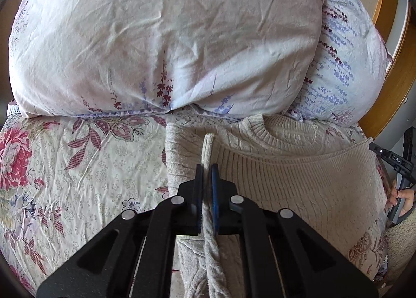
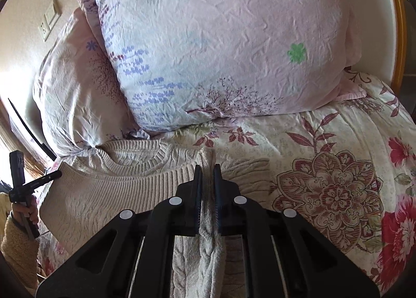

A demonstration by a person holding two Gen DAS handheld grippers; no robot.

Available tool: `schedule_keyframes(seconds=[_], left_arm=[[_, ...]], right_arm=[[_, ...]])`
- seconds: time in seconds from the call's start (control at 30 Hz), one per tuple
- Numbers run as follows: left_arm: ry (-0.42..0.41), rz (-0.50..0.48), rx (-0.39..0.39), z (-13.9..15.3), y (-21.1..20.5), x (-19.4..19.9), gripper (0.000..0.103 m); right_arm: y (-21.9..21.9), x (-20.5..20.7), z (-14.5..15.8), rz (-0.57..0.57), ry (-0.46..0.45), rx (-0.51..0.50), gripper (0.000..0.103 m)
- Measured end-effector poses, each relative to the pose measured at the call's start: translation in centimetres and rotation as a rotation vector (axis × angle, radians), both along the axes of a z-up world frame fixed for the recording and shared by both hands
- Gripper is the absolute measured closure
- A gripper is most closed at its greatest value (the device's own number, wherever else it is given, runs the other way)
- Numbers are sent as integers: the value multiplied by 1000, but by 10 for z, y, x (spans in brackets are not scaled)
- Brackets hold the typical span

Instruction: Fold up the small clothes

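Observation:
A beige knit sweater (image 1: 299, 181) lies on the flowered bedspread (image 1: 78, 181), its ribbed collar (image 1: 262, 129) toward the pillows. My left gripper (image 1: 207, 168) is shut on a pinched fold of the sweater at its left side, near the shoulder. In the right wrist view the same sweater (image 2: 109, 194) lies left of centre, and my right gripper (image 2: 207, 169) is shut on a fold at its right side. The fabric runs back between each pair of fingers and under the gripper bodies, which hide the sweater's lower part.
Two large flowered pillows (image 1: 166, 38) (image 2: 221, 46) lie just beyond the collar. The wooden bed frame (image 1: 397, 77) curves at the right. Each view shows the other hand-held gripper at its edge, in the left wrist view (image 1: 397, 168) and in the right wrist view (image 2: 23, 189). Wall sockets (image 2: 49, 20) sit at the upper left.

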State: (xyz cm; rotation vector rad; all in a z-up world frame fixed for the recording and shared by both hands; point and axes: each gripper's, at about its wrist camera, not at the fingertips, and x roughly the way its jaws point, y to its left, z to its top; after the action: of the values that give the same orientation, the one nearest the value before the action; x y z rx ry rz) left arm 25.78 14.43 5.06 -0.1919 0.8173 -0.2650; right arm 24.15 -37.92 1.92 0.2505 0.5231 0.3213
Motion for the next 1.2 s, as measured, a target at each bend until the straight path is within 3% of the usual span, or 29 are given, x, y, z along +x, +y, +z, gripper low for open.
schedule_keyframes(seconds=[0.13, 0.27, 0.5, 0.67, 0.87, 0.93, 0.97, 1.03, 1.1, 1.2], left_arm=[[-108, 35, -62, 27, 6, 0, 98], [-157, 94, -86, 41, 3, 18, 98], [22, 125, -50, -9, -12, 73, 98], [31, 136, -48, -13, -12, 83, 98], [124, 141, 6, -34, -28, 99, 96], [114, 145, -11, -33, -28, 95, 90], [104, 140, -39, -29, -25, 92, 83], [65, 150, -87, -19, -14, 78, 46], [14, 150, -115, -8, -1, 61, 38], [13, 119, -134, -3, 16, 40, 37]], right_arm=[[-6, -3, 20, -30, -67, 47, 94], [-17, 6, 39, -79, -117, 104, 94], [-8, 59, 7, -130, 37, 49, 94], [-10, 67, 5, -148, 38, 46, 94], [-5, 86, -20, -224, 185, -24, 94], [-7, 84, -21, -229, 202, -20, 92], [-10, 79, -19, -228, 194, -4, 87], [-22, 62, -13, -226, 166, 26, 73], [-34, 42, -9, -221, 133, 37, 69], [-45, 22, -16, -206, 144, 42, 69]])
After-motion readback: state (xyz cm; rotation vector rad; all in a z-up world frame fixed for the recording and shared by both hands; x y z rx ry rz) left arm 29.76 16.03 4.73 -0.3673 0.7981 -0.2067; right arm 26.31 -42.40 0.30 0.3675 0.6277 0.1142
